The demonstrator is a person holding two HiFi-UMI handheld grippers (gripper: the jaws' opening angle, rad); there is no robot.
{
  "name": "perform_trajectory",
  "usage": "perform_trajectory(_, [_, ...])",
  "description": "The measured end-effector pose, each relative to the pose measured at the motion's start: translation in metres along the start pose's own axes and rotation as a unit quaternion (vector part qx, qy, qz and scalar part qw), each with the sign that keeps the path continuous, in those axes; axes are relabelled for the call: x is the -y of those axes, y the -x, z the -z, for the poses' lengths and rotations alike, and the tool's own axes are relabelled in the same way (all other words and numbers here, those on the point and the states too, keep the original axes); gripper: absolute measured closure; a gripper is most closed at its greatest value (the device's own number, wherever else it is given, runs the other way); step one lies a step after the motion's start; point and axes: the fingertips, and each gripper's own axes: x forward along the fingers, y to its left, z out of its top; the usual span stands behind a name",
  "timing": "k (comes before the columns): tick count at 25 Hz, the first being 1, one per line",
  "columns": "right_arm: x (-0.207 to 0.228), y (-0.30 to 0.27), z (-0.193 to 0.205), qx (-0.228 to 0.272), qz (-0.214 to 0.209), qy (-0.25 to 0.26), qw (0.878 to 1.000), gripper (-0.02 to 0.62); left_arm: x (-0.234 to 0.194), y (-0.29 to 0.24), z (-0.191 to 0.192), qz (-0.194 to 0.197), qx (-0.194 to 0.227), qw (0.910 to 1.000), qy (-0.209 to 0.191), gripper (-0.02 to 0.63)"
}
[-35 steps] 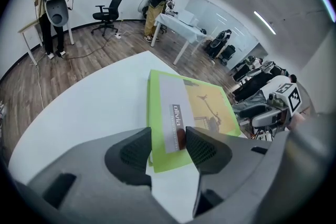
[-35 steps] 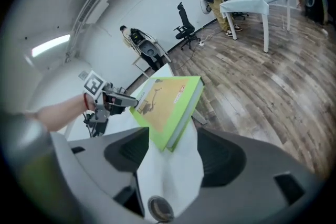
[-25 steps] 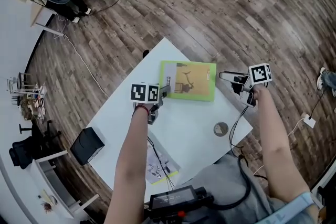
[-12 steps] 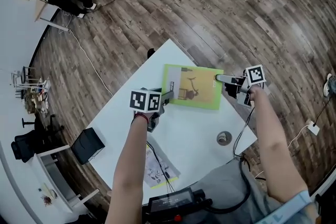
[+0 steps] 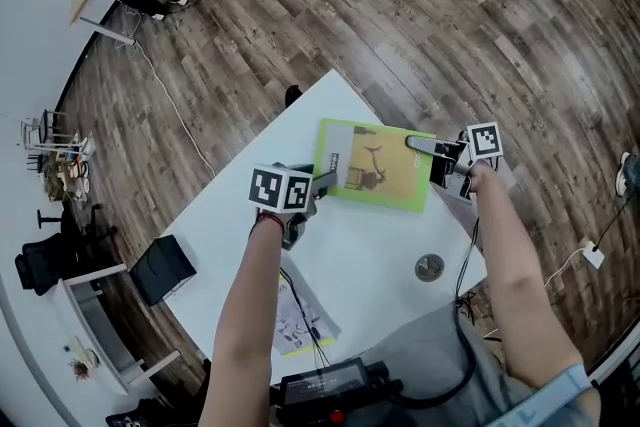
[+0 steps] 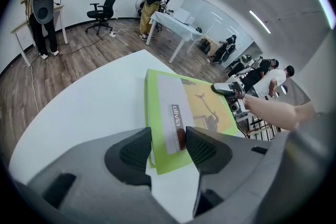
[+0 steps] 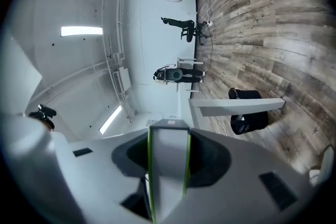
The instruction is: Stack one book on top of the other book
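Green book [image 5: 380, 173]: it lies flat in the middle of the white worktop [image 5: 350, 260]. It is the only book I can be sure of.
Right gripper [image 7: 168, 136]: it points level at the book's right edge. Its jaws are closing. The book's edge stands between them, with a green cover against each pad.
Why level: a flat book is thin. I think the jaws must come in from the side to pinch it, one above and one below.
Left gripper [image 6: 168, 140]: it points steeply down at the book's other end. Its jaws stand wide and hold nothing. The near end of the book shows between them. I cannot tell if they touch it.
Why there: I think it guards that end so the book does not slide while the other side is pinched.
Other book: I cannot pick it out. A thin printed sheet [image 5: 300, 320] lies near the person's edge of the worktop, well apart from the green book. It may or may not be the other book.
Small round thing [image 5: 429, 267]: it sits on the worktop nearer the person, apart from the book.
Step in hand: getting hold of the green book, I think. No stack shows yet.
Watch out: a book held by one edge could droop or flop open when it is lifted.
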Motion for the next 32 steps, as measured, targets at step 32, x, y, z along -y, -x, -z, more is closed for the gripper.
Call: perform_trajectory(32, [0.001, 0.001, -0.014, 0.028, 0.018, -0.075, 0.997, 0.448, 0.032, 0.058, 0.037, 0.032, 0.279, 0.8920, 0.354, 0.353])
